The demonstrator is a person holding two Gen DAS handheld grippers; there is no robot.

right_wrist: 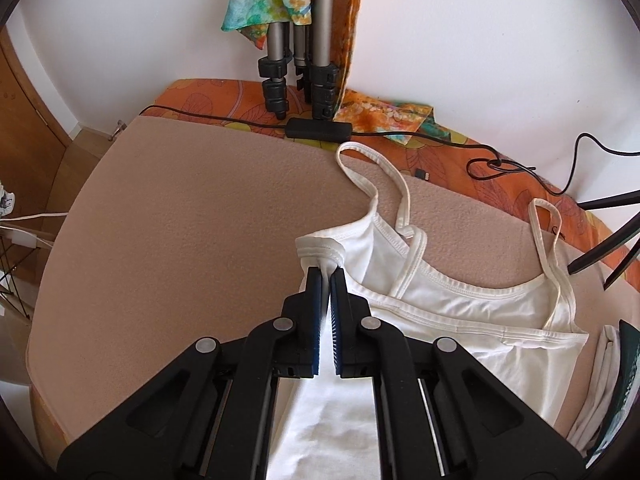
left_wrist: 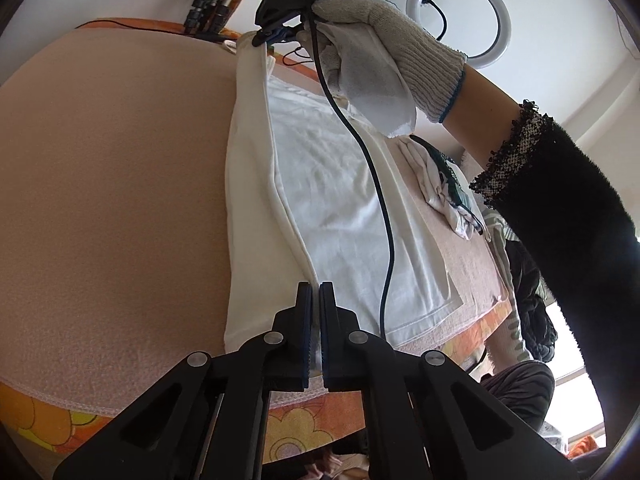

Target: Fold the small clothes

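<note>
A white strappy camisole (left_wrist: pixel 340 208) lies on the pink blanket (left_wrist: pixel 112 184); its left long edge is folded over toward the middle. My left gripper (left_wrist: pixel 315 290) is shut on the folded edge at the near, hem end. My right gripper (left_wrist: pixel 264 38) is held by a gloved hand at the far end. In the right wrist view my right gripper (right_wrist: pixel 329 274) is shut on the camisole's (right_wrist: pixel 460 300) top corner by the armhole. Two thin straps (right_wrist: pixel 384 176) trail on the blanket (right_wrist: pixel 180 220).
A pile of folded clothes (left_wrist: pixel 440 184) lies right of the camisole. Tripod legs (right_wrist: pixel 296 72), a black cable with a switch box (right_wrist: pixel 320 128) and a colourful cloth sit at the far edge. A ring light (left_wrist: pixel 460 20) hangs on the wall.
</note>
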